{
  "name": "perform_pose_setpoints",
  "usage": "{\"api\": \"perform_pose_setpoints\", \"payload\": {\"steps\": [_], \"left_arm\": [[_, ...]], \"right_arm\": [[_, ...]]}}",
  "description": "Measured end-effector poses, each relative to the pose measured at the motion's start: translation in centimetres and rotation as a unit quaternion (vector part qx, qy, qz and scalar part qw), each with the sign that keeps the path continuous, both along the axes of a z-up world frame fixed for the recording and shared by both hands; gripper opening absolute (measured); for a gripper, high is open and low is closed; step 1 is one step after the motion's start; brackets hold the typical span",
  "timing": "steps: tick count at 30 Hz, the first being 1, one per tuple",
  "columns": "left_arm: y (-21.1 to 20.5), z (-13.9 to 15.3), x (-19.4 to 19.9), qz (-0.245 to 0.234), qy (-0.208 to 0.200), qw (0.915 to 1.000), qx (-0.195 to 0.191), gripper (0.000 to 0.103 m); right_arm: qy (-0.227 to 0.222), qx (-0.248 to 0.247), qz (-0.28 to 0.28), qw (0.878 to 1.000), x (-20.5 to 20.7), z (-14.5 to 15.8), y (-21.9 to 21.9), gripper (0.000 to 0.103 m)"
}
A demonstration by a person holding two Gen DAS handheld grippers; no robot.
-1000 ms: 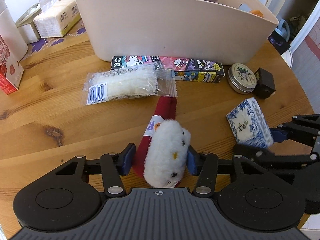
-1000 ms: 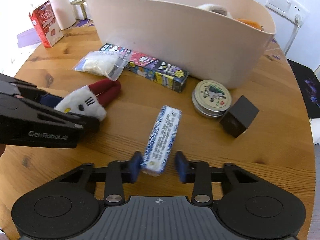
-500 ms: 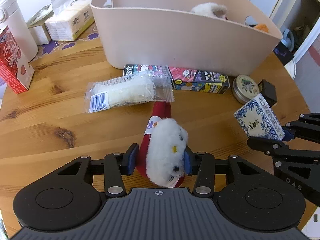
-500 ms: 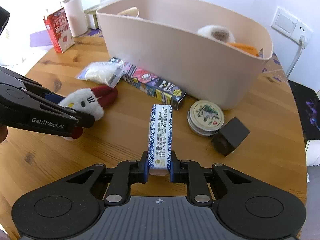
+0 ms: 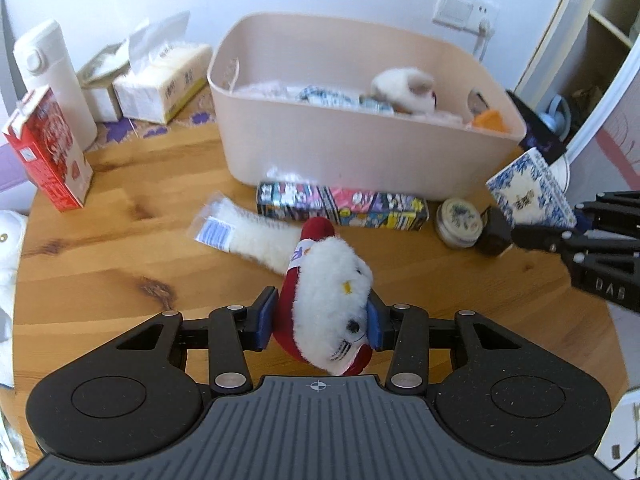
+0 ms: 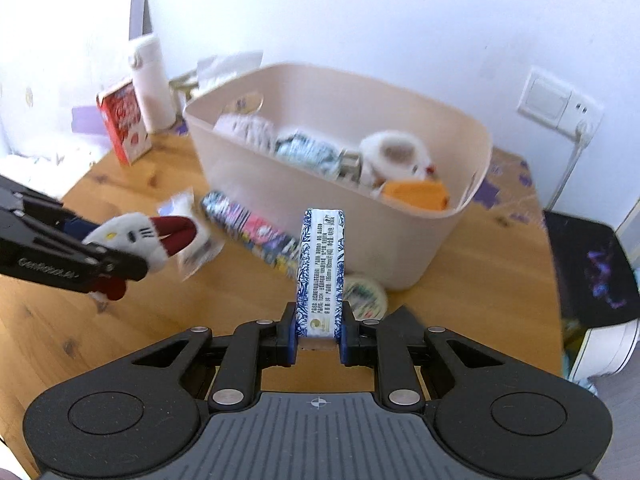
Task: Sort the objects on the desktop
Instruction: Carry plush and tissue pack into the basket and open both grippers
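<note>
My left gripper (image 5: 320, 320) is shut on a white and red plush cat toy (image 5: 328, 300) and holds it above the wooden table (image 5: 100, 280). The toy also shows at the left of the right wrist view (image 6: 136, 240). My right gripper (image 6: 319, 334) is shut on a blue and white tissue pack (image 6: 322, 272), held up in front of the beige bin (image 6: 400, 240). The pack also shows at the right of the left wrist view (image 5: 528, 192). The bin (image 5: 360, 152) holds a plush toy, packets and an orange item.
On the table in front of the bin lie a clear snack packet (image 5: 240, 232), a long cartoon box (image 5: 344, 204), a round tin (image 5: 458, 222) and a small black box (image 5: 494, 236). A red carton (image 5: 48, 152), white bottle (image 5: 52, 76) and tissue packs (image 5: 160, 84) stand at the back left.
Both grippers have risen with their loads, so the inside of the bin now shows. The tissue pack and the plush toy are higher above the table.
</note>
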State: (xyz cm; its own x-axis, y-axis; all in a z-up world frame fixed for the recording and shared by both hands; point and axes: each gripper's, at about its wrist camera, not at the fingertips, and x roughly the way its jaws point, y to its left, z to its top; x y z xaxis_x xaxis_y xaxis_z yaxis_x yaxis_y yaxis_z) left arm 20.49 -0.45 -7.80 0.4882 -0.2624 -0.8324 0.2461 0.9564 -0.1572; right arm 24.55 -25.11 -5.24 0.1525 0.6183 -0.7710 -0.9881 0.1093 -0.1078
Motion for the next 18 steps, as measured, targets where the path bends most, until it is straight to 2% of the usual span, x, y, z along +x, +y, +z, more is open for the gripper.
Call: {"api": "perform_pose_setpoints", "payload": {"steps": [6, 9, 14, 18], "left_arm": [[0.5, 2.9, 0.4, 0.015, -0.028, 0.9994, -0.011, 0.045], [0.7, 4.8, 1.0, 0.032, -0.058, 0.9976, -0.019, 0.045], [0.0, 7.6, 3.0, 0.034, -0.098, 0.9944, -0.018, 0.045], [-1.4, 8.7, 5.2, 0.032, -0.116, 0.9927, -0.01, 0.045]], "right_arm": [[-0.012, 0.037, 0.0, 0.999, 1.8, 3.1, 0.3, 0.018], [-0.016, 0.056, -0.004, 0.998, 2.8, 4.5, 0.7, 0.018], [-0.029, 0.076, -0.005, 0.997, 4.3, 5.8, 2.0, 0.018], [-0.037, 0.085, 0.002, 0.996, 5.2, 6.3, 3.4, 0.018]]}}
